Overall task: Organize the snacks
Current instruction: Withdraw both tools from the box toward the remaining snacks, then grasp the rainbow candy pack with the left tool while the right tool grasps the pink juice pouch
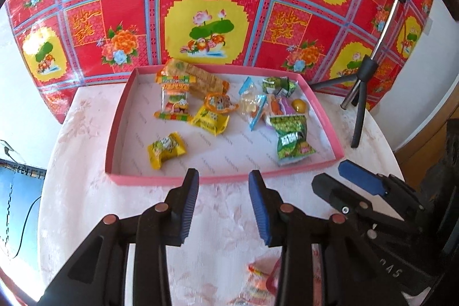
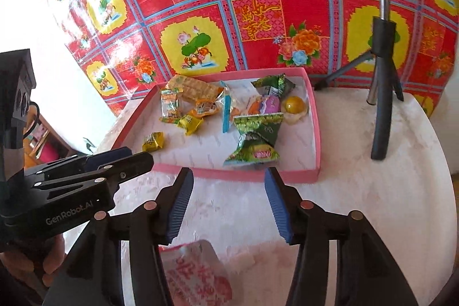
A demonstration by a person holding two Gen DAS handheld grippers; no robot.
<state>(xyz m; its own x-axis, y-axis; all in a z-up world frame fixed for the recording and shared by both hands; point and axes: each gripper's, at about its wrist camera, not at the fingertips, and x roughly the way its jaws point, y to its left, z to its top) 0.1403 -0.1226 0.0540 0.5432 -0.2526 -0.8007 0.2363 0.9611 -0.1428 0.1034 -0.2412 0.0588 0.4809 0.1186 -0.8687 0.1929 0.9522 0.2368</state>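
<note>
From the left wrist view, the left tongs (image 1: 223, 185) hang spread apart with nothing between them, poised just short of the near wall of the pink tray (image 1: 178, 180) on the pale table (image 1: 86, 205). The snacks are already gathered inside the tray: two yellow packets (image 1: 166, 149) toward the left, a long wafer pack (image 1: 198, 76) at the back, a green bag (image 1: 291, 142) on the right. It looks as though like colours are being grouped, which would explain the clusters. Off to the right the right tongs (image 1: 338, 179) show from the side, its fingers parted and empty. Low in this view, behind the left tongs' arm, lies a blurred orange-red packet (image 1: 256, 283) still on the table outside the tray; I judge it is waiting its turn.

From the right wrist view, the right tongs (image 2: 228, 181) are wide open and hold nothing, aimed at the tray's near wall just in front of the green bag. This view shows what the other hides: a pink-and-white printed pouch (image 2: 198, 271) on the table below the tongs, also outside the tray, and a round golden sweet (image 2: 294, 105) clearly in the tray's far right corner. The tripod (image 2: 381, 93) stands on the table beside the tray.
</note>
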